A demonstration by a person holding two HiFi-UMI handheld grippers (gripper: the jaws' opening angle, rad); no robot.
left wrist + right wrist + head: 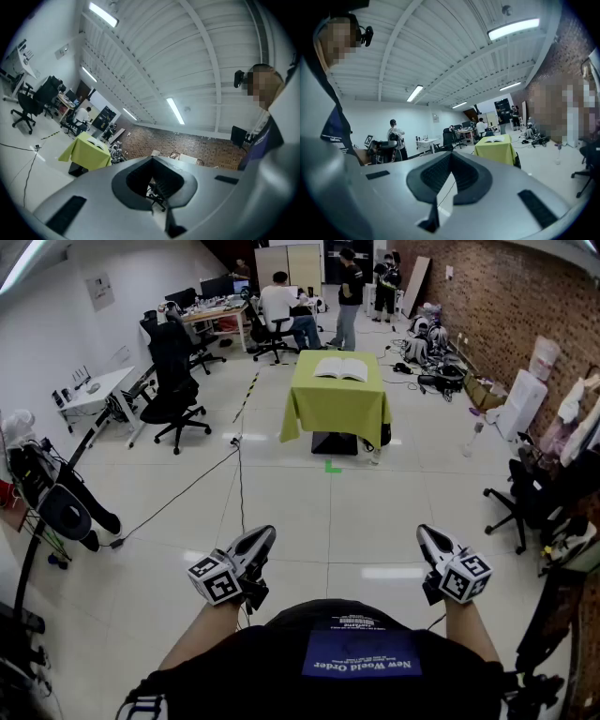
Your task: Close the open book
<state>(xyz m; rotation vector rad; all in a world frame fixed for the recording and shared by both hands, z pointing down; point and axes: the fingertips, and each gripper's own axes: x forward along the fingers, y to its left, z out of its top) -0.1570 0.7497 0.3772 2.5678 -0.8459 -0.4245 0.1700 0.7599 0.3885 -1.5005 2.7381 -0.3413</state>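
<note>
Nothing of the task is done yet. The book (340, 369) lies open, pages up, near the middle of the desk (333, 413), which is draped in a green cloth. The person stands well apart from the desk, across the floor.

What seems left is to walk up to the desk, catch 1 half of the book and fold it over onto the other.

The left hand-held gripper (262, 538) has its 2 jaws pressed together with nothing between them. The right hand-held gripper (424, 537) looks the same, closed and empty. Both are held far short of the desk.

The open spread runs longest from the desk's left side to its right. The spine seems to point toward the desk's far edge.
</note>
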